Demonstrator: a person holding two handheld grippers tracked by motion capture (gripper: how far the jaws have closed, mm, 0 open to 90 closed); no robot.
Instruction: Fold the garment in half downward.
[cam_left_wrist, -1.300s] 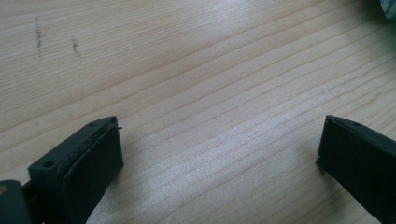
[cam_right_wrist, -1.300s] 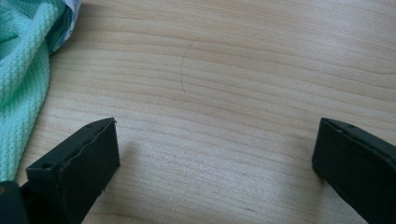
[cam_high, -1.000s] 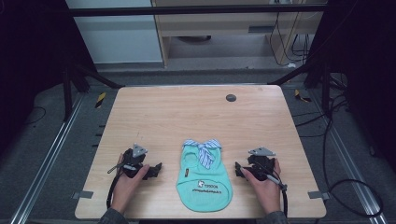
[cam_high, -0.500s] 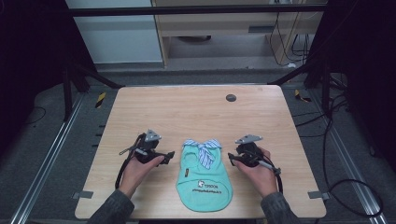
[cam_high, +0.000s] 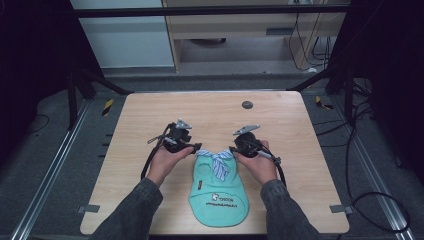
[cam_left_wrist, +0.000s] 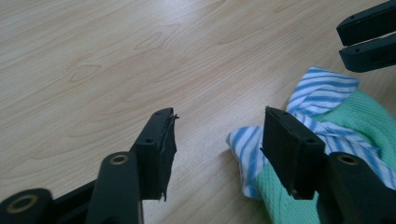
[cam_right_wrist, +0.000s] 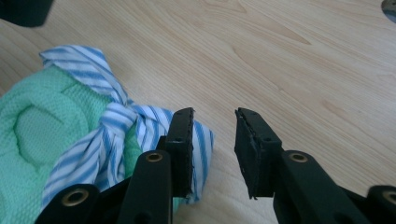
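The bench (cam_high: 150, 115) has a light wooden top with visible grain. A small mint-green garment (cam_high: 218, 192) with a blue-and-white striped collar (cam_high: 219, 159) lies flat on it, near the front edge and about in the middle. A small dark round spot (cam_high: 247, 105) sits toward the far side.

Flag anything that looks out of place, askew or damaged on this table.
The green garment lies flat and roughly square to the table; its striped collar is tied, slightly rumpled. The one oddity: the left claw has a frayed, ragged pad edge. Nothing is spilled.
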